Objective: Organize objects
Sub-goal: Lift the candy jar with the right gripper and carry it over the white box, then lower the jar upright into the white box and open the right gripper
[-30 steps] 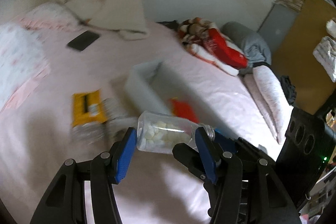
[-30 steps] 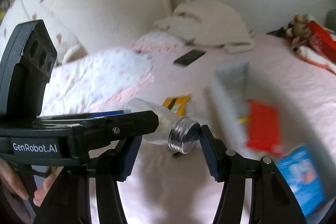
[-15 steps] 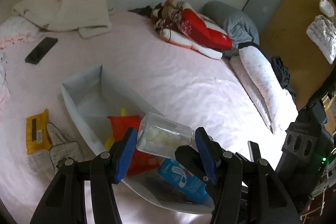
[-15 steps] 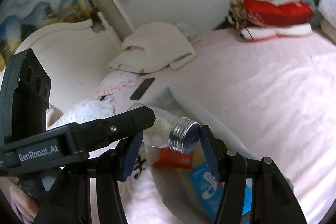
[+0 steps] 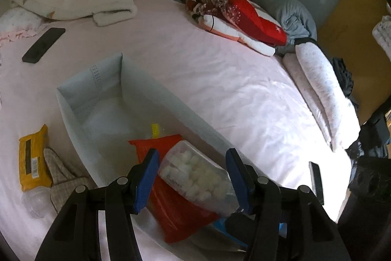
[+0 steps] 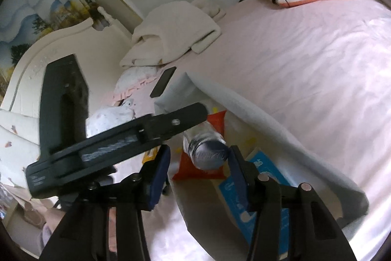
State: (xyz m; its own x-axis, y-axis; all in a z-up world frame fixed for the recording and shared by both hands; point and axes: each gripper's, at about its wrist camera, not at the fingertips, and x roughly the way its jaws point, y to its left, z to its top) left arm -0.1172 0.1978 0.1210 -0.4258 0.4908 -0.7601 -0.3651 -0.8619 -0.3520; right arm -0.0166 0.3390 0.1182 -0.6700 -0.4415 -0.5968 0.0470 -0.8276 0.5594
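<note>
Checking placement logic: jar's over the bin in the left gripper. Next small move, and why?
Probably lower the left gripper slightly: its pads clamp the jar right above the red packet inside the grey bin, apparently not yet resting. The right gripper, jaws just closing, only brackets the cap.

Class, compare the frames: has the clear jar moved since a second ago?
Yes. The clear jar now hangs over the grey bin, above the red pouch, instead of over bare sheet.
</note>
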